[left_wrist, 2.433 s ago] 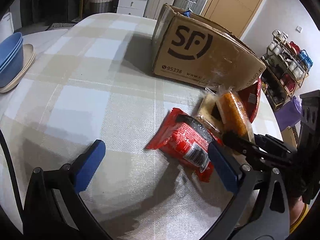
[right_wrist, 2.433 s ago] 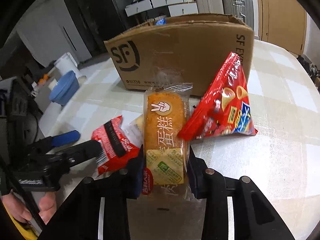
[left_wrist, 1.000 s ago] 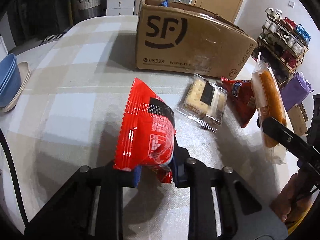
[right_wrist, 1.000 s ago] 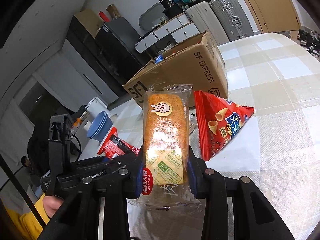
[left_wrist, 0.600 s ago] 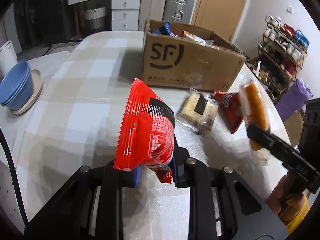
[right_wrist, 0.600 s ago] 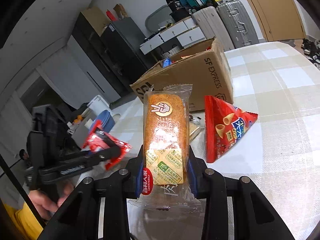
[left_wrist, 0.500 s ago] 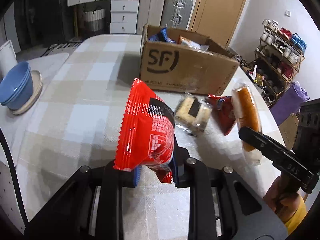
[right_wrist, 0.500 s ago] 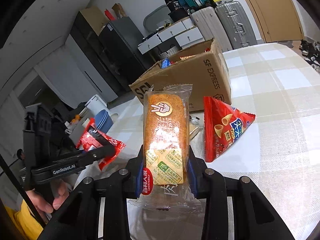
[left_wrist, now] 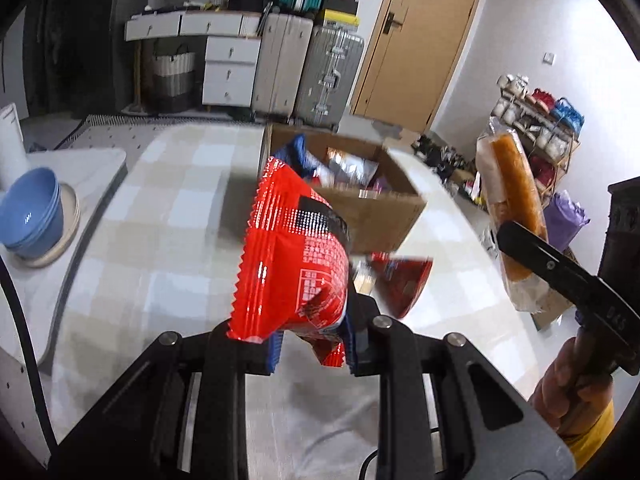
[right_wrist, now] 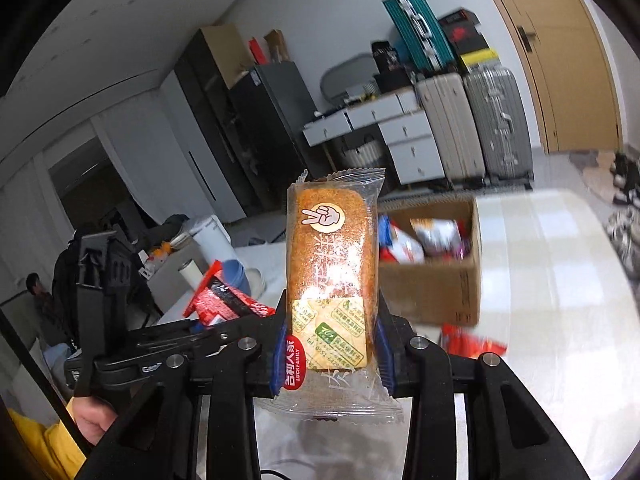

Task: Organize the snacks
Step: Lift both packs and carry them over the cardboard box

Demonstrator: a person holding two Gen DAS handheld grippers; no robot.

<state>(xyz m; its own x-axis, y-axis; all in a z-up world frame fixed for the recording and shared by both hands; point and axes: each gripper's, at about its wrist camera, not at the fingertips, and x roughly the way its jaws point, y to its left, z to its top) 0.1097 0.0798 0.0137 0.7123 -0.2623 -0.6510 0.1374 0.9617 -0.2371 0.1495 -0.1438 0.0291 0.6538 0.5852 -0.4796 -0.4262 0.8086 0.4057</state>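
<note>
Two snacks are up in the air, one per gripper.

Left wrist view: left gripper pinches the red bag by its bottom edge, w/ the bag's long side pointing up and fwd. The box sits straight ahead on the table, open, w/ snacks inside. Red bag covers part of the box's near-left corner, so I think the left one is nearer and a bit more lined up.

Right wrist view: right gripper squeezes the cake, standing up tall. Box is ahead and to the right, past the cake. A chip bag lies on the table just in front of the box, blurry. Next job, I guess: drop both in the box.
</note>
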